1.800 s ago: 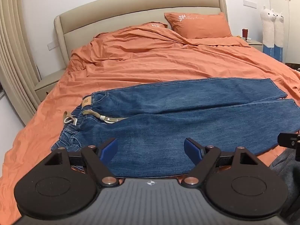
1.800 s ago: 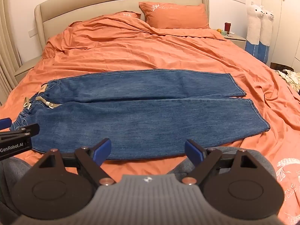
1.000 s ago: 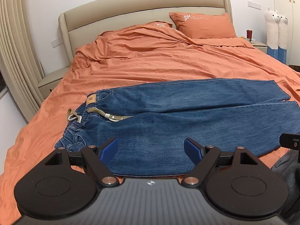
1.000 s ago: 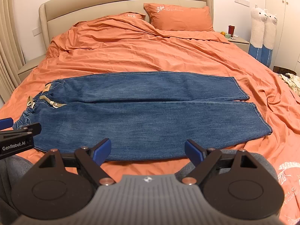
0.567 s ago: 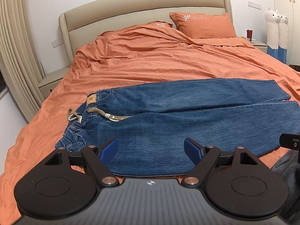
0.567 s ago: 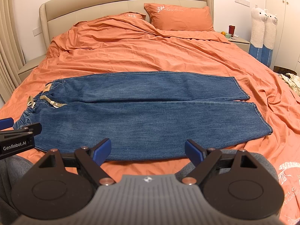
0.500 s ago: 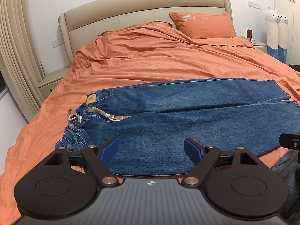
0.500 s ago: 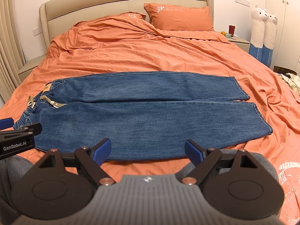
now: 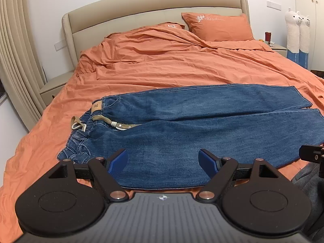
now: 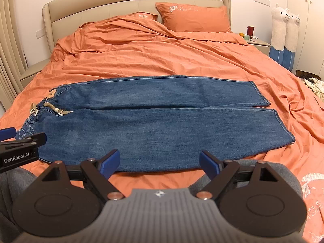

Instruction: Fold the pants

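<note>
Blue jeans (image 9: 194,125) lie flat across the orange bed, waistband with a beige drawstring (image 9: 81,124) at the left, leg hems at the right; they also show in the right wrist view (image 10: 154,117). My left gripper (image 9: 163,161) is open and empty, held just before the near edge of the jeans by the hip. My right gripper (image 10: 160,161) is open and empty, before the near edge of the lower leg. The left gripper's side shows at the left edge of the right wrist view (image 10: 20,141).
An orange duvet (image 9: 182,64) covers the bed, with orange pillows (image 9: 218,27) and a beige headboard (image 9: 141,10) at the back. A nightstand (image 10: 257,41) with small items and two alpaca plush toys (image 10: 283,34) stand at the right. Curtains (image 9: 14,64) hang at the left.
Both grippers rose and drew back slightly between 1.8 s and 1.0 s ago. Since then nothing has visibly moved; the jeans lie as before.
</note>
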### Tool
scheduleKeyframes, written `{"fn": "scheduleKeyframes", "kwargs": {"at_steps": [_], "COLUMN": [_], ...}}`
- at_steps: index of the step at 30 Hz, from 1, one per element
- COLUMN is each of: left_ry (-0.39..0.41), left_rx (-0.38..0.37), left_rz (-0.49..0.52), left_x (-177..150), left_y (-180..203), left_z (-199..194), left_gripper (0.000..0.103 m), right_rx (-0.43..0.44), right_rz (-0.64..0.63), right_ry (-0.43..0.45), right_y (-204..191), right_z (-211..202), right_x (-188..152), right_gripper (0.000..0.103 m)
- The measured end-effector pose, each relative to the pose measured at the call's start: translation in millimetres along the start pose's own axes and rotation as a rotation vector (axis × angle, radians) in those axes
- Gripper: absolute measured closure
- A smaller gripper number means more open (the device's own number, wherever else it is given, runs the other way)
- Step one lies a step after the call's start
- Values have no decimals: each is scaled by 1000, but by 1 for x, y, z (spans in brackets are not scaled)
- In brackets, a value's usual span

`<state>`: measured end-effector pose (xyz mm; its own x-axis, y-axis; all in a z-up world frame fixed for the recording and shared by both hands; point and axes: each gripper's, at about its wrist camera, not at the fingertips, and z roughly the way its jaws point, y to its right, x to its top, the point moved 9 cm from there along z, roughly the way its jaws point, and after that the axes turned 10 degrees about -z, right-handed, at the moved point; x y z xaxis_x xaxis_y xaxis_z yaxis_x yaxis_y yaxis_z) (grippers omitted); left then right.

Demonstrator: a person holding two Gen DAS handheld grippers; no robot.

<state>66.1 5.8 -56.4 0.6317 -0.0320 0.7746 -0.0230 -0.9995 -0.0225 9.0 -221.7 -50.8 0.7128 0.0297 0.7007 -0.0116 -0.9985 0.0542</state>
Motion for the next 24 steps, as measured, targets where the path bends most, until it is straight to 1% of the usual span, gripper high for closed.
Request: {"fn": "scheduleKeyframes", "kwargs": {"at_steps": [9, 24], "left_ry": [-2, -2], "left_rx": [-1, -5], "left_rz": [-2, -3], "left_x": [-1, -5], "left_y": [1, 8], "left_z": [0, -1], "left_gripper": [10, 10], "right_rx": [11, 8], "right_rz": [7, 8], "right_ry": [-14, -10], "right_y": [-1, 0], "right_z": [3, 1], "right_x": [-4, -5], "right_gripper": [21, 21]}}
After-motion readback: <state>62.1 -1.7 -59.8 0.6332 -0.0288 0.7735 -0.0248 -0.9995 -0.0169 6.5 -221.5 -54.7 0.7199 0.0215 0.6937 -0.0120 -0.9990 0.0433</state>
